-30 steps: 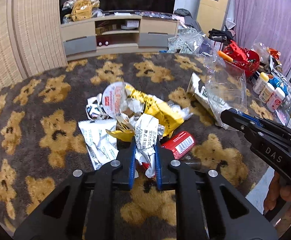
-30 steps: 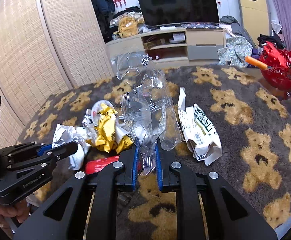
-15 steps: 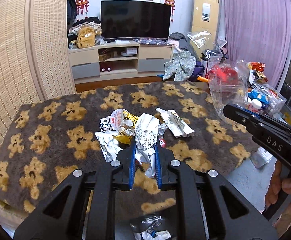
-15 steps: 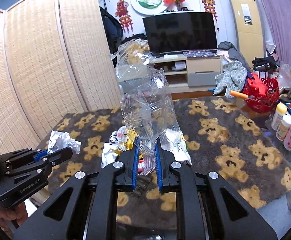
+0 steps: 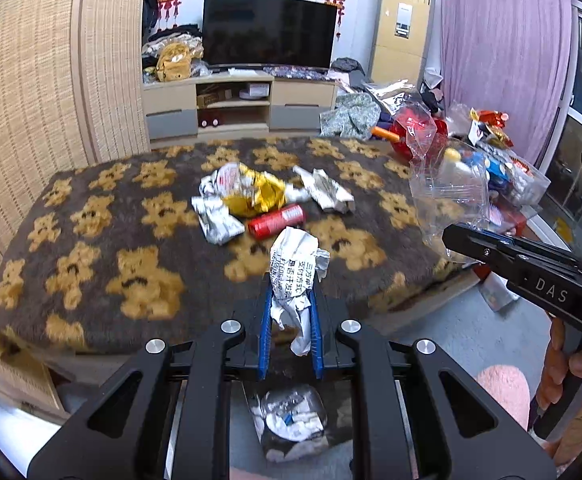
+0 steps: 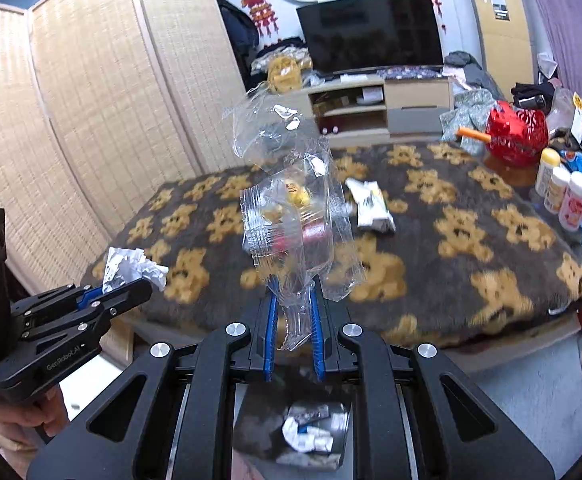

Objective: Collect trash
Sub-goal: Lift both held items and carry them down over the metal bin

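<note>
Brown bear-print blanket (image 5: pixel 103 216) covers the counter in a busy living room, and it is the landmark for all that follows. On the middle of the blanket a small heap of trash is left: a gold wrapper (image 5: pixel 257 196), a silver wrapper (image 5: pixel 217 222) just beside it, a red can (image 5: pixel 277 220) lying on its side, and a white packet (image 5: pixel 325 194) a little apart from the heap. Below the near edge of the blanket, down on the floor, sits a dark trash bag (image 6: pixel 303 432) with some crumpled white bits already in it, so part of the job looks done. Both tools hang off the near edge of the blanket, above that bag. The right tool (image 6: pixel 293 312) is pinched narrow on a clear plastic bag (image 6: pixel 291 220) that stands up from it. The left tool (image 5: pixel 291 312) is pinched narrow on a crumpled white paper (image 5: pixel 295 264) with printed writing. Those two pieces are not dropped in yet. I think the job is about halfway: drop these two, then go for the four things left on the blanket.
</note>
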A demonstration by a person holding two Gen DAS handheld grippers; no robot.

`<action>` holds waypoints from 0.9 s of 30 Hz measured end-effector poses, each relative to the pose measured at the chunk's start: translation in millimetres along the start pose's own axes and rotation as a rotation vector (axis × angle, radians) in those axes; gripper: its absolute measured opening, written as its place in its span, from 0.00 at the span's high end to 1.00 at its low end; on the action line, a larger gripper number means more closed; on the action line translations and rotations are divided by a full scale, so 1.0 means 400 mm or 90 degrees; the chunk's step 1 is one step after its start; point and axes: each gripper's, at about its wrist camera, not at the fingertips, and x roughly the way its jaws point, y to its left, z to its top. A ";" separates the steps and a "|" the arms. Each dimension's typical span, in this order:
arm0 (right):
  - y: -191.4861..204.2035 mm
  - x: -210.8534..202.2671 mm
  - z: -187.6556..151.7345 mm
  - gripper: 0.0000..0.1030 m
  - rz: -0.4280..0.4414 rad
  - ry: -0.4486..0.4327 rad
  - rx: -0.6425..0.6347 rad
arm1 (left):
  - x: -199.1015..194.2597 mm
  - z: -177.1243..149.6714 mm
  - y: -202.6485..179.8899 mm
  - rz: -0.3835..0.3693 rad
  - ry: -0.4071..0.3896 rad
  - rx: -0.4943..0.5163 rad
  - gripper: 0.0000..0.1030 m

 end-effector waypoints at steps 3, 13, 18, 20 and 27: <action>0.006 0.009 -0.062 0.84 0.000 0.035 -0.003 | 0.011 -0.063 0.001 -0.005 0.028 -0.007 0.86; -0.013 0.111 -0.237 0.84 0.014 0.160 0.029 | 0.108 -0.231 0.001 -0.012 0.133 -0.016 0.86; -0.026 0.190 -0.315 0.84 0.022 0.230 0.054 | 0.176 -0.301 0.011 -0.013 0.187 -0.029 0.86; -0.030 0.220 -0.334 0.84 0.023 0.251 0.062 | 0.206 -0.325 0.020 -0.013 0.207 -0.036 0.86; -0.052 0.337 -0.413 0.84 0.030 0.339 0.092 | 0.325 -0.407 0.047 -0.031 0.285 -0.068 0.86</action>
